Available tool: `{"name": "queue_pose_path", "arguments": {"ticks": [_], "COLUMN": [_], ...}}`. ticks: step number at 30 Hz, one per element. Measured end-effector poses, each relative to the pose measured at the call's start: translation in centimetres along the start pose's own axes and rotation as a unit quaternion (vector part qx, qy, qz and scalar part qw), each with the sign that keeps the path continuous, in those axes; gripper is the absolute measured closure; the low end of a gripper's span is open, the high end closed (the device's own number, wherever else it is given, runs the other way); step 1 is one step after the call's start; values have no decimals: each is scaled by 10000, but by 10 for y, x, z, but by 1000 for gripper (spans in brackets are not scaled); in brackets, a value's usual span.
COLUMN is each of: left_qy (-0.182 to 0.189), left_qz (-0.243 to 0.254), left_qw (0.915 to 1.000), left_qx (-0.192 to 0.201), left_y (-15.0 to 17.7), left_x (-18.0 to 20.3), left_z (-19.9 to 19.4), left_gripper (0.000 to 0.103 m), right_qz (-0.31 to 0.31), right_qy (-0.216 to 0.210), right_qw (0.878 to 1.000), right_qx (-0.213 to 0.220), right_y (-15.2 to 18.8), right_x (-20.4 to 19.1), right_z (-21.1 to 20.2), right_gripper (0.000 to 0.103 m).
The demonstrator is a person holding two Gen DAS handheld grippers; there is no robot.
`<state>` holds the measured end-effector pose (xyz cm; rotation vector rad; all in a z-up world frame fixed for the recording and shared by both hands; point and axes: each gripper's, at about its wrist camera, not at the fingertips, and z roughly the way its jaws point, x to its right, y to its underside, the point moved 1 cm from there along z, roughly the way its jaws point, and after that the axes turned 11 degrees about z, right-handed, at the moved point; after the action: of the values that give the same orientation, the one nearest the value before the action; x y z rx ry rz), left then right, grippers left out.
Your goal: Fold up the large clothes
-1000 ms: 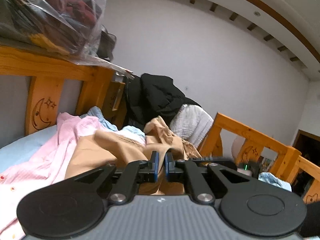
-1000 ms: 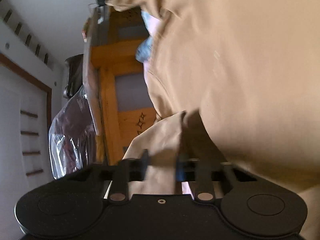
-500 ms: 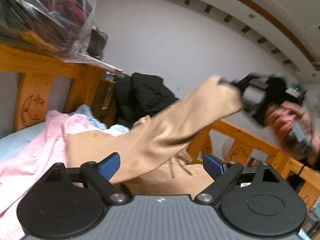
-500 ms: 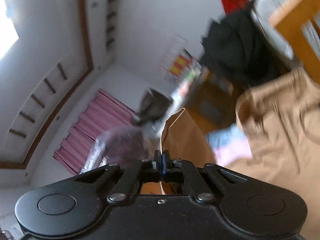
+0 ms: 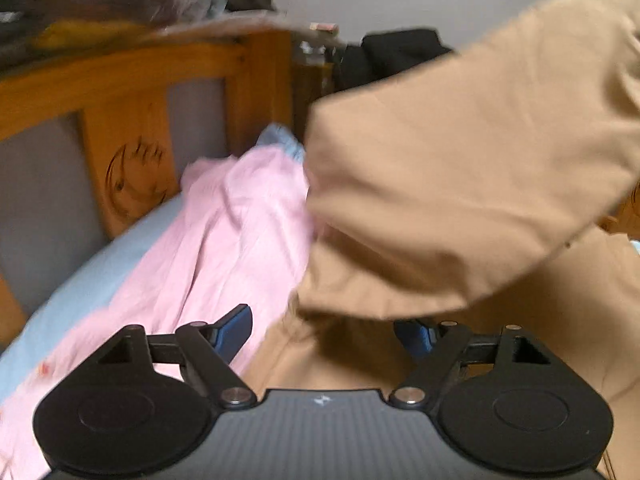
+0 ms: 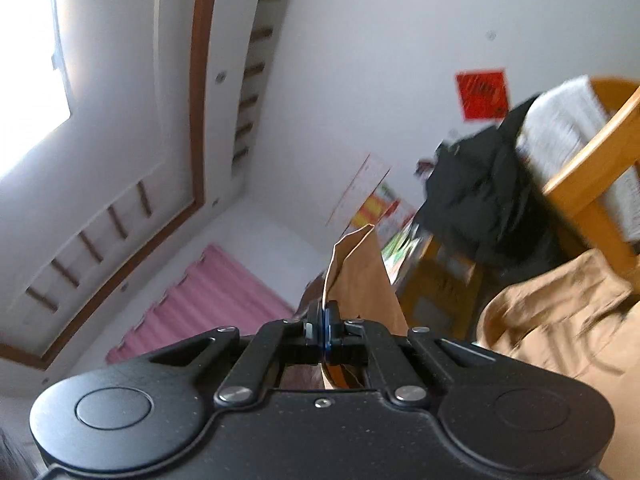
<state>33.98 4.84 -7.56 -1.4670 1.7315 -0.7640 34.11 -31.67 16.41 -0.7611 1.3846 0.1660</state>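
Observation:
A large tan garment (image 5: 460,184) hangs across the left wrist view, one part lifted up to the right and the rest heaped on the bed. My left gripper (image 5: 326,334) points down at the heap. Its jaws stand wide and are closing, with tan cloth lying between the blue pads (image 5: 236,332) but not pressed by them. In the right wrist view my right gripper (image 6: 325,328) is raised high and shut on an edge of the tan garment (image 6: 360,276), which sticks up past the pads. More of it bunches at the lower right (image 6: 560,320).
A pink garment (image 5: 224,240) lies on the light blue sheet (image 5: 80,288) beside the wooden headboard (image 5: 128,120). A black jacket (image 6: 480,200) hangs over the wooden rail (image 6: 592,176). A plastic bag (image 5: 100,0) sits on top of the headboard.
My left gripper went from shut to wide open and dipped toward the bed. My right gripper closed on the tan garment's edge and lifted it high, rolling upright.

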Motion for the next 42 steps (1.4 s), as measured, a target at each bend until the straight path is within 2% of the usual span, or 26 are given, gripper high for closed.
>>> {"name": "queue_pose_path", "arguments": {"ticks": [1, 3, 4, 5, 8, 10, 12, 13, 15, 16, 17, 19, 23, 25, 27, 28, 29, 30, 32, 34, 35, 37, 38, 39, 41, 42], "left_qy": [-22, -31, -36, -37, 29, 108, 525, 816, 1205, 1316, 1445, 1736, 2005, 1912, 1731, 1627, 1543, 1495, 1136, 853, 780, 816, 843, 845, 812, 773], "left_qz": [112, 356, 446, 453, 263, 207, 236, 289, 449, 478, 464, 281, -550, -834, -996, -924, -788, -610, -263, -100, -131, -196, -177, -175, -178, -160], "left_qw": [9999, 9988, 9981, 9978, 9985, 9993, 9983, 9962, 9917, 9901, 9884, 9844, 9781, 9780, 9797, 9816, 9836, 9850, 9895, 9931, 9939, 9933, 9930, 9929, 9933, 9944], "left_qx": [126, 332, 424, 475, 478, 282, 115, 66, -3, -63, -96, -53, 87, 51, -195, -372, -496, -616, -858, -800, -769, -799, -814, -820, -804, -699], "left_y": [-3, -8, -10, -10, -7, -5, -1, 4, 13, 18, 24, 30, 20, 6, -9, -15, -17, -20, -21, -19, -17, -16, -16, -17, -18, -19], "left_x": [2, 5, 5, 3, -8, -18, -29, -34, -40, -44, -47, -57, -73, -72, -65, -58, -51, -45, -32, -29, -31, -34, -35, -35, -36, -35], "left_z": [0, 1, 0, -1, -1, 5, 9, 6, -1, -6, -13, -23, -24, -12, 9, 23, 32, 42, 59, 63, 63, 62, 60, 57, 47, 40], "left_gripper": [26, 43, 61, 73, 83, 84, 83, 79, 63, 45, 38, 37, 23, 22, 23, 28, 43, 51, 80, 93, 94, 94, 91, 85, 48, 45], "right_qz": [-6, -66, -75, -63, 30, 164, 381, 499, 691, 748, 786, 756, 409, 130, -195, -385, -586, -821, -1279, -1834, -2036, -2415, -2548, -2614, -2602, -2677], "right_qy": [67, 270, 396, 510, 919, 1245, 1577, 1730, 1954, 1984, 1995, 1943, 1798, 1694, 1627, 1624, 1656, 1759, 2087, 2629, 2884, 3536, 3908, 4128, 4456, 4527], "right_qw": [9999, 9993, 9988, 9982, 9950, 9912, 9860, 9830, 9777, 9767, 9762, 9776, 9827, 9854, 9865, 9860, 9844, 9809, 9692, 9460, 9339, 9005, 8799, 8666, 8515, 8470], "right_qx": [116, 248, 284, 314, 395, 419, 378, 363, 335, 324, 322, 298, 187, 120, 59, 23, -31, -102, -279, -482, -564, -763, -903, -1014, -933, -773], "right_y": [-4, -8, -9, -8, -1, 8, 21, 27, 37, 41, 43, 46, 39, 34, 29, 29, 30, 33, 41, 53, 58, 69, 74, 79, 83, 86], "right_x": [3, 11, 17, 25, 58, 88, 120, 135, 159, 166, 170, 174, 165, 155, 139, 133, 129, 129, 134, 146, 154, 176, 189, 200, 209, 207], "right_z": [-8, -21, -27, -32, -49, -60, -72, -77, -87, -90, -92, -91, -87, -81, -84, -84, -83, -82, -80, -79, -79, -77, -76, -76, -80, -83], "right_gripper": [103, 103, 103, 103, 103, 103, 103, 103, 103, 103, 103, 103, 103, 103, 103, 103, 103, 103, 103, 103, 103, 103, 102, 101, 86, 84]}}
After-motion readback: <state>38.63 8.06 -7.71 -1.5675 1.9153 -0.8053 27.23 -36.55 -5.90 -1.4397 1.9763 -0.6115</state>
